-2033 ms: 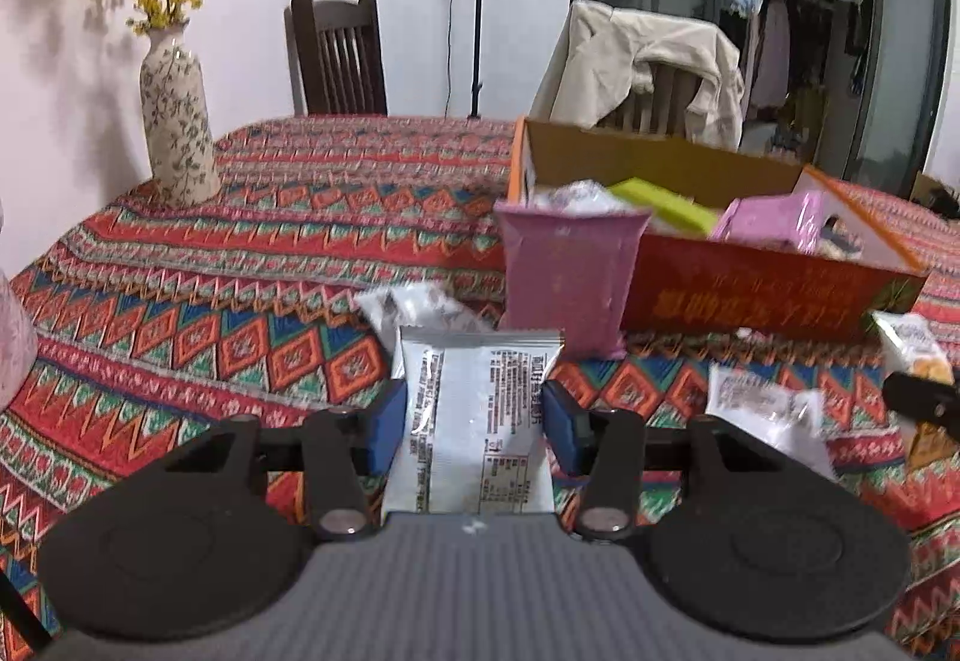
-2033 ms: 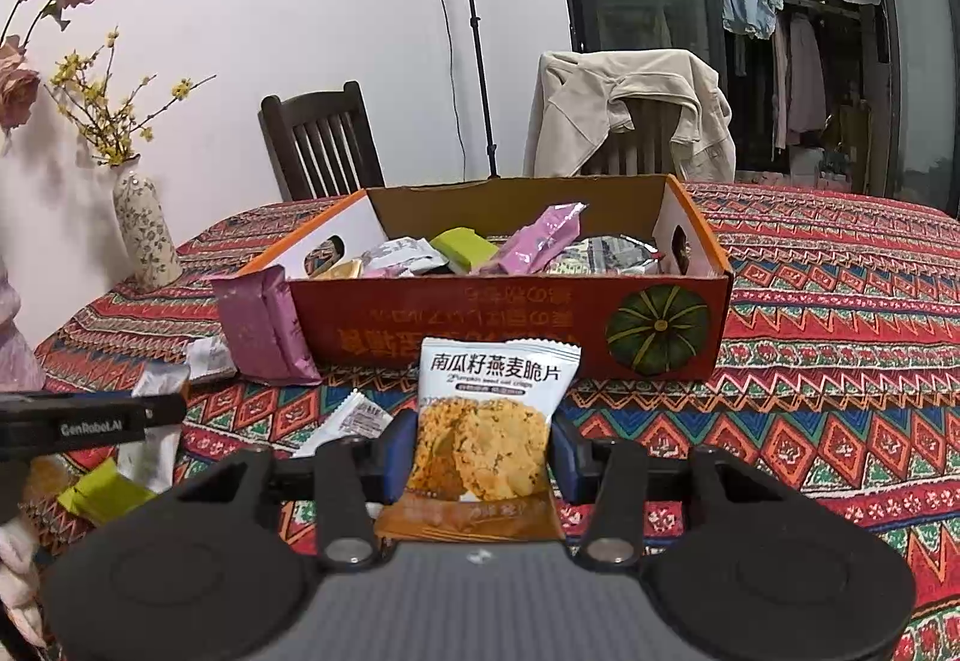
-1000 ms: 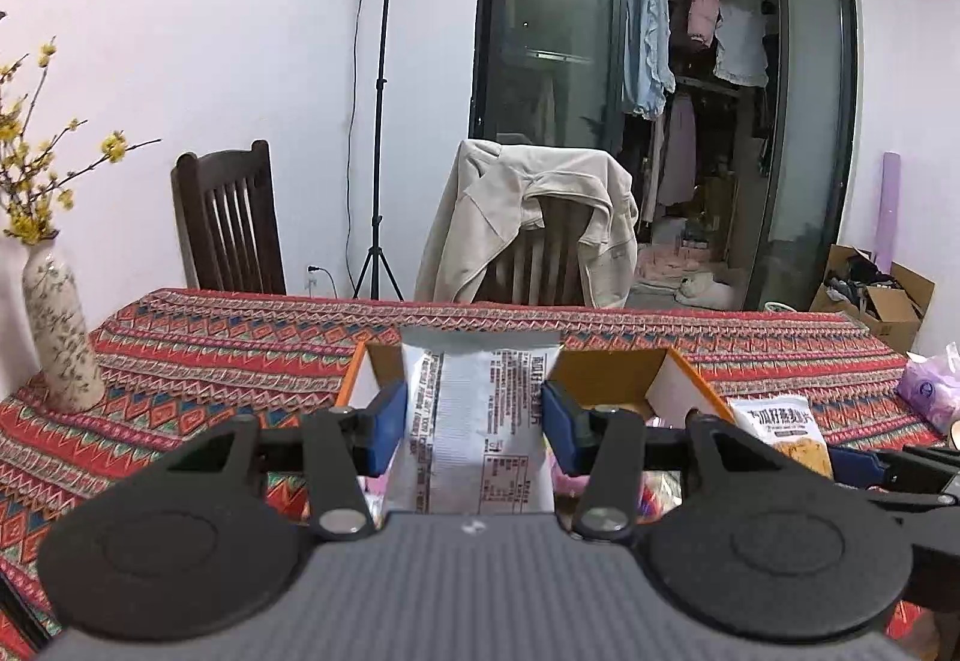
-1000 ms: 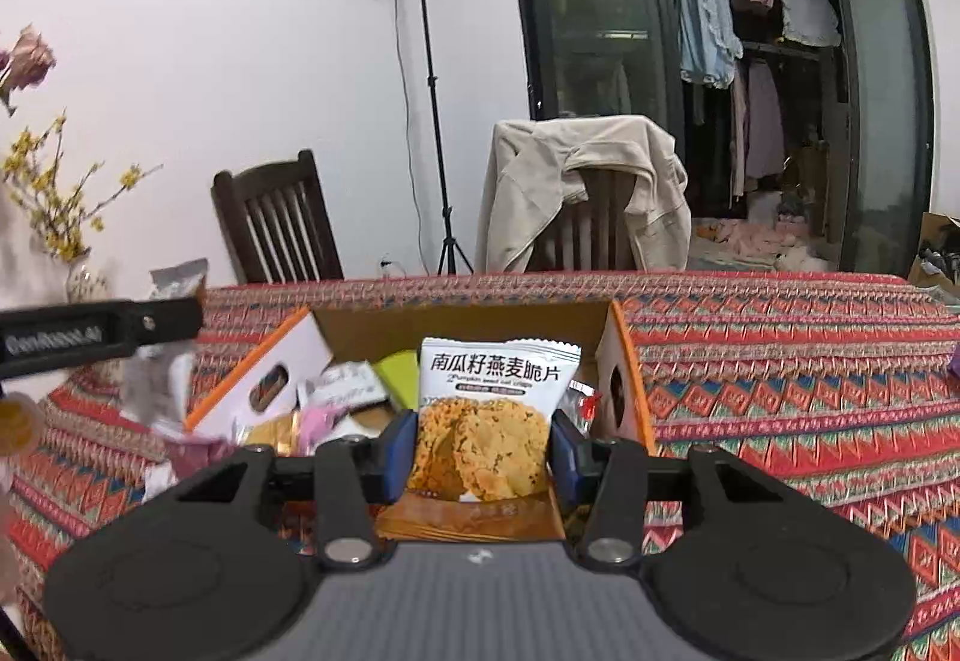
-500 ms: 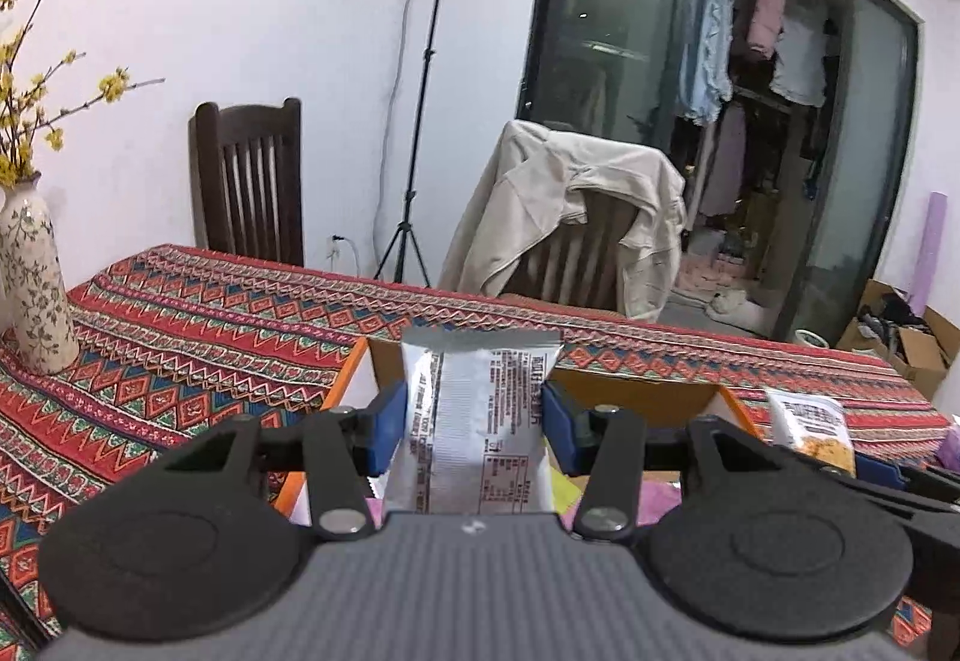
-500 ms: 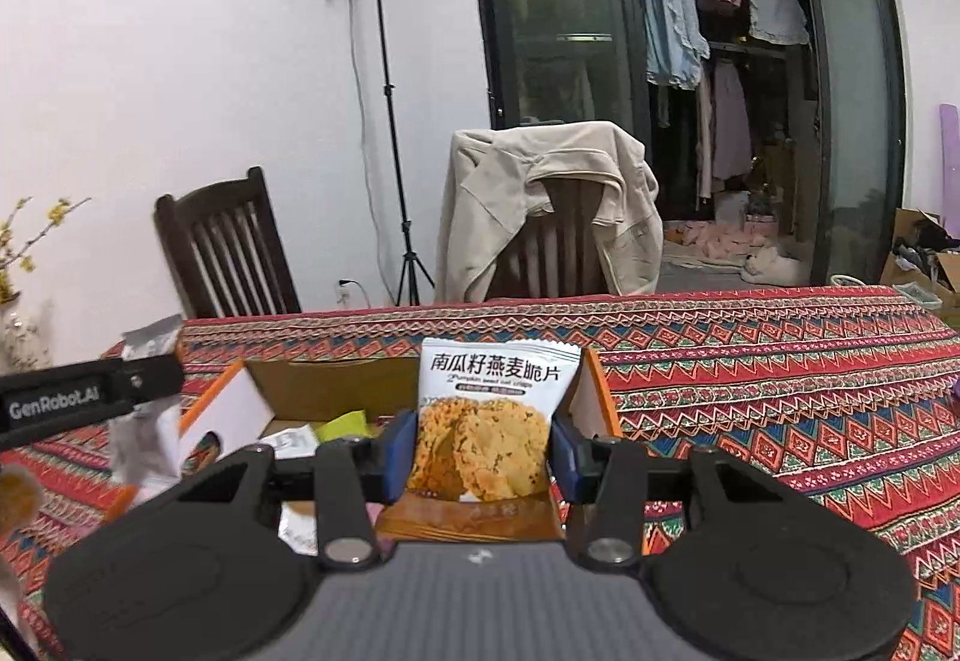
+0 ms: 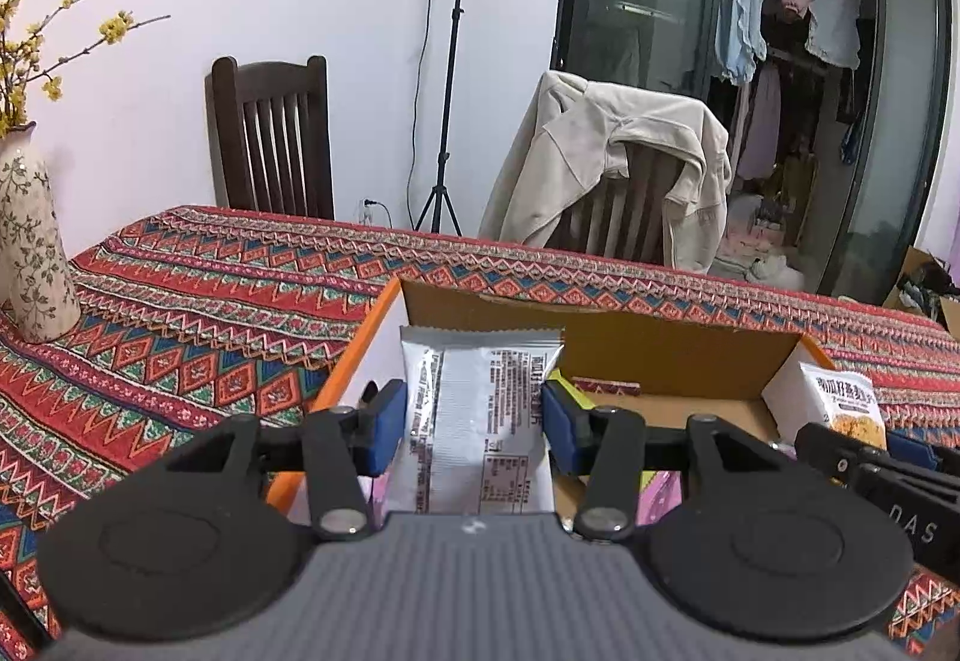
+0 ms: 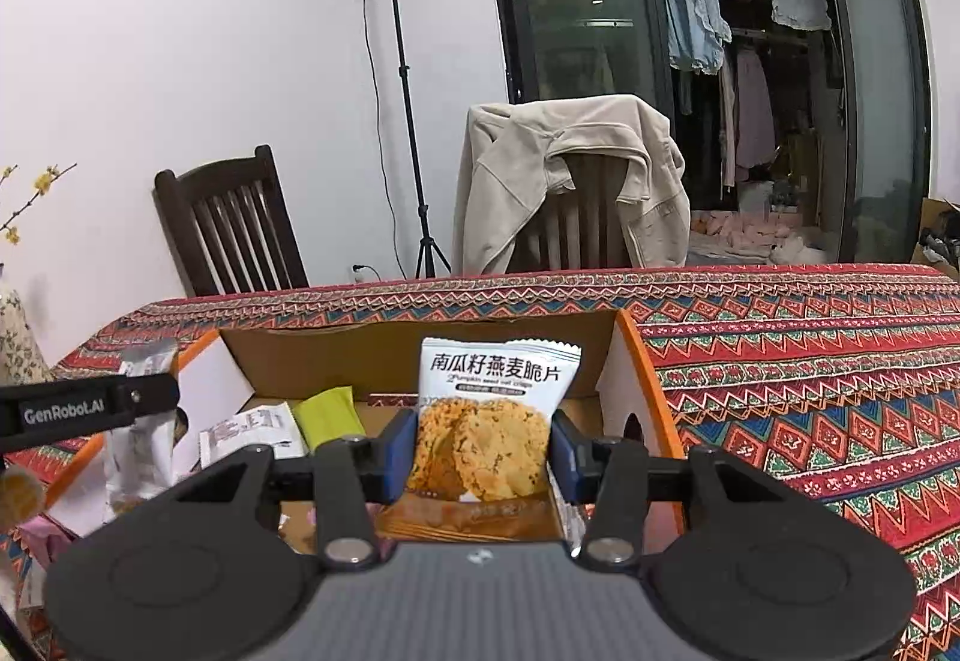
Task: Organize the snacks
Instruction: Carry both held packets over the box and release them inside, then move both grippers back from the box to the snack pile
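Observation:
My left gripper (image 7: 477, 424) is shut on a silver snack packet (image 7: 480, 421), back side facing me, held above the left part of the orange cardboard box (image 7: 660, 361). My right gripper (image 8: 483, 448) is shut on a white oat-crisp packet (image 8: 492, 421) with a cookie picture, held above the right part of the same box (image 8: 636, 361). The oat-crisp packet also shows in the left wrist view (image 7: 840, 403). The left gripper's silver packet shows at the left of the right wrist view (image 8: 141, 439). Inside the box lie a green packet (image 8: 327, 412) and a white wrapper (image 8: 249, 430).
The box stands on a table with a red patterned cloth (image 7: 210, 301). A flowered vase (image 7: 30, 253) stands at the far left. A dark wooden chair (image 7: 270, 138) and a chair draped with a beige jacket (image 7: 618, 169) stand behind the table. A light stand (image 8: 390, 60) is by the wall.
Both grippers lifted their packets off the table and carried them forward over the box. Over the last half second both have dropped lower toward the box's inside.

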`<move>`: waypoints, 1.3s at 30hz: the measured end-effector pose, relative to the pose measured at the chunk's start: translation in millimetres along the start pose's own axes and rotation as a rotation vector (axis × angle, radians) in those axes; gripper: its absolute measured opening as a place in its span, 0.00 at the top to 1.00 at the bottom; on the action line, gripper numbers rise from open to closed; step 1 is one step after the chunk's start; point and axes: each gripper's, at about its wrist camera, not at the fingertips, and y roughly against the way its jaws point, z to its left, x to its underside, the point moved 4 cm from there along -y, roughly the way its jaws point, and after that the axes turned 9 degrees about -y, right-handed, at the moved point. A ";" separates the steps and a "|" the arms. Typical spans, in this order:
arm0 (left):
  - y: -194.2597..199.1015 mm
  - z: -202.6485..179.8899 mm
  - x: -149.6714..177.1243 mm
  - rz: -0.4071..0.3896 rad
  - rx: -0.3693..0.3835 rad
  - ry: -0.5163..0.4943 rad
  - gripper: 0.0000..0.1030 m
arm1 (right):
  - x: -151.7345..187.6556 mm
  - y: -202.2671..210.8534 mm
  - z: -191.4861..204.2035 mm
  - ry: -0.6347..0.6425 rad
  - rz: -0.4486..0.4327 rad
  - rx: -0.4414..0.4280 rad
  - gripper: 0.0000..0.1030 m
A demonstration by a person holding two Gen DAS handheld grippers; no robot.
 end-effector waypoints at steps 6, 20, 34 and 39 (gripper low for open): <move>10.0 -0.6 0.7 -0.047 -0.006 0.018 0.12 | 3.1 8.4 -2.7 -0.021 -0.003 -0.019 0.14; 30.6 4.1 -3.9 -0.124 -0.004 0.061 0.00 | 3.4 20.9 -7.4 -0.054 -0.032 -0.026 0.00; 82.9 10.4 -8.0 -0.154 0.057 0.090 0.00 | 2.1 55.0 -5.5 -0.045 -0.054 -0.023 0.00; 97.6 23.8 8.4 -0.100 0.102 0.089 0.00 | 18.7 68.2 -13.2 -0.045 0.033 -0.024 0.00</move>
